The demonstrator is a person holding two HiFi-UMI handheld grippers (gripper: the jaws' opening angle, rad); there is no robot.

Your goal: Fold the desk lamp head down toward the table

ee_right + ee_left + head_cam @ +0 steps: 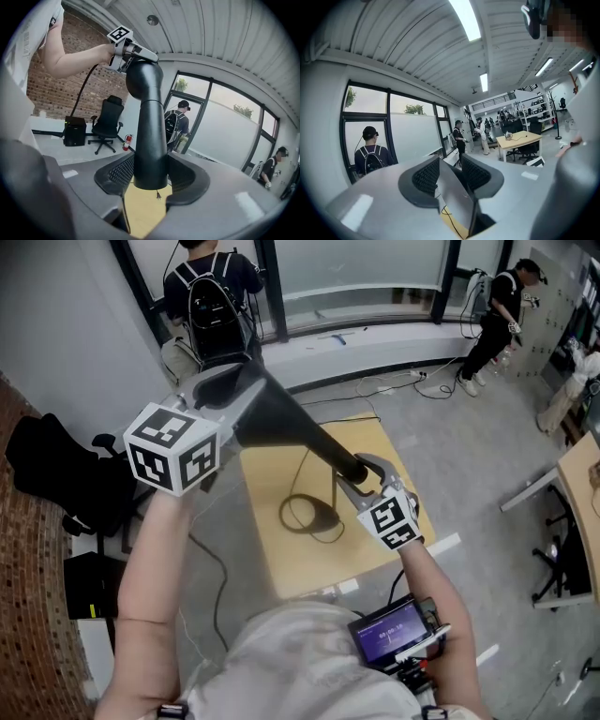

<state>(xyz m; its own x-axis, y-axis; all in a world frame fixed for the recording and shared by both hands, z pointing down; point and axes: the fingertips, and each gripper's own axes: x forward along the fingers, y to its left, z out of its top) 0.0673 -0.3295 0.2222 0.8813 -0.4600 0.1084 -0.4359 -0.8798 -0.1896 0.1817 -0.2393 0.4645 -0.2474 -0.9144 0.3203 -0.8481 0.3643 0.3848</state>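
A black desk lamp stands on the small wooden table (375, 442). Its ring-shaped base (309, 517) lies flat, and its arm (333, 454) slants up to the left into the broad lamp head (272, 413). My left gripper (230, 381) is raised at the upper left and shut on the head. In the left gripper view the head (457, 197) is a thin grey panel pinched between the pads of that gripper (450, 173). My right gripper (361, 474) is shut on the arm's lower end. The right gripper view has the black tube (150, 126) pressed between the jaws of my right gripper (151, 176).
A cord loops over the table by the base. Two people with backpacks stand by the window: one (211, 301) at the left, one (497, 310) at the right. A black office chair (56, 465) and a black box (89, 582) sit left. Another desk (581, 474) stands right.
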